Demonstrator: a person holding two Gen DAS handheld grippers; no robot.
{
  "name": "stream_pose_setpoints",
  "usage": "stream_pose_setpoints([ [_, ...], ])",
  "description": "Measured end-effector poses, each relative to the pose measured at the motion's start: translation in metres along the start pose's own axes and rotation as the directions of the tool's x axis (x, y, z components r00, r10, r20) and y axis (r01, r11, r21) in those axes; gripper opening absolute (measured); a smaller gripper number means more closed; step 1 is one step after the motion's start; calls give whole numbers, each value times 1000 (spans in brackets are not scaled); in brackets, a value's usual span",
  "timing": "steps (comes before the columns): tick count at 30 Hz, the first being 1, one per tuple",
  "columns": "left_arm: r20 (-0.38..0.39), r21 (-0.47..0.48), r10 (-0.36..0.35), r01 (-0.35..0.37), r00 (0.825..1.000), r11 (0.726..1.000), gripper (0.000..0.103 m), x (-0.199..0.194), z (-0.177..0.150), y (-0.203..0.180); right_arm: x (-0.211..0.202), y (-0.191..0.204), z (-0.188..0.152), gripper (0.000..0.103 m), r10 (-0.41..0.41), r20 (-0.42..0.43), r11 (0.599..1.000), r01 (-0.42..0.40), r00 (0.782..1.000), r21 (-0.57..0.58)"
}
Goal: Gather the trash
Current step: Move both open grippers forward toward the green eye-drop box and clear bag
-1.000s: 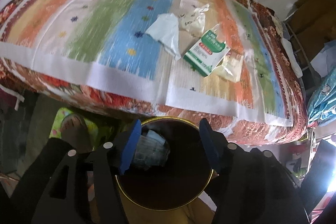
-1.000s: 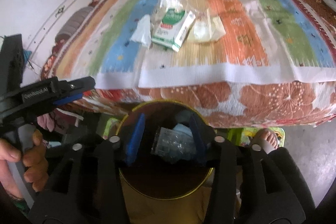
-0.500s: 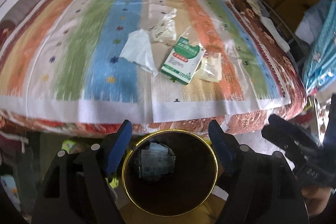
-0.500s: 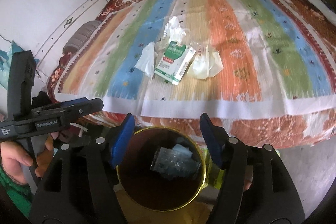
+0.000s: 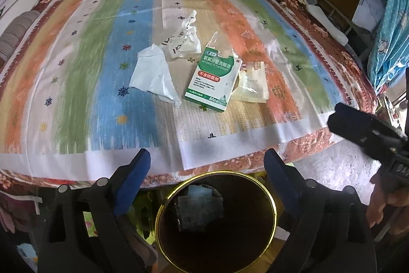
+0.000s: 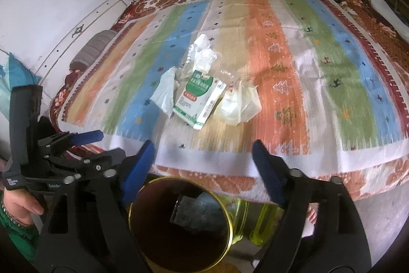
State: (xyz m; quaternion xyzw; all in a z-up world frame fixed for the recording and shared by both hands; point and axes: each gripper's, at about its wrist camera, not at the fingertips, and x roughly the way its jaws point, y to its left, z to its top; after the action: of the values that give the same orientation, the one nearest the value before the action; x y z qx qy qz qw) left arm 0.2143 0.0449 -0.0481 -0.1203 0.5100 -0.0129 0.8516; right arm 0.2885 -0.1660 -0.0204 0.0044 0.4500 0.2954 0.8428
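Note:
A dark bin with a gold rim (image 5: 217,172) (image 6: 153,221) stands on the floor at the bed's near edge. A crumpled clear wrapper (image 5: 199,206) (image 6: 196,211) lies inside it. On the striped bedspread lie a green and white box (image 5: 213,79) (image 6: 198,99), a white tissue (image 5: 153,76) (image 6: 165,94) and clear plastic wrappers (image 5: 251,83) (image 6: 239,104). My left gripper (image 5: 207,154) hangs above the bin, jaws opening, nothing between them. My right gripper (image 6: 203,143) hovers likewise, jaws opening and empty. One of its fingers (image 5: 358,127) shows at the right edge of the left wrist view.
The bed's floral quilt edge (image 6: 281,178) overhangs the bin. A grey rolled pillow (image 6: 94,47) lies far left. Yellow-green slippers (image 6: 258,224) and a foot sit right of the bin. A blue cloth (image 5: 391,24) and a metal rack stand at the right.
Both pairs of jaws have spread much wider. Both grippers have lifted off the bin toward the bed, so more bedspread shows. The clear wrapper now lies loose in the bin.

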Motion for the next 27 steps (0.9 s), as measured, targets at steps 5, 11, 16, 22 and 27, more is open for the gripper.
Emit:
stream_pose_setpoints([
  [5,7,11,7,-7,1000,1000,97,16,9,0,15,-15,11,91,24,3,999,-24,1000,29],
  [11,12,81,40,-40,999,996,97,37,17,-6,33,-32,21,92,83,5,992,-83,997,94],
  [16,4,89,57,-58,998,994,97,57,24,1,49,-45,24,92,139,5,978,-138,990,159],
  [22,9,67,59,-59,998,996,97,71,29,9,69,-60,26,87,191,-2,957,-186,982,221],
  [27,-10,74,47,-46,999,996,97,82,30,4,84,-66,29,81,214,-13,948,-205,977,242],
])
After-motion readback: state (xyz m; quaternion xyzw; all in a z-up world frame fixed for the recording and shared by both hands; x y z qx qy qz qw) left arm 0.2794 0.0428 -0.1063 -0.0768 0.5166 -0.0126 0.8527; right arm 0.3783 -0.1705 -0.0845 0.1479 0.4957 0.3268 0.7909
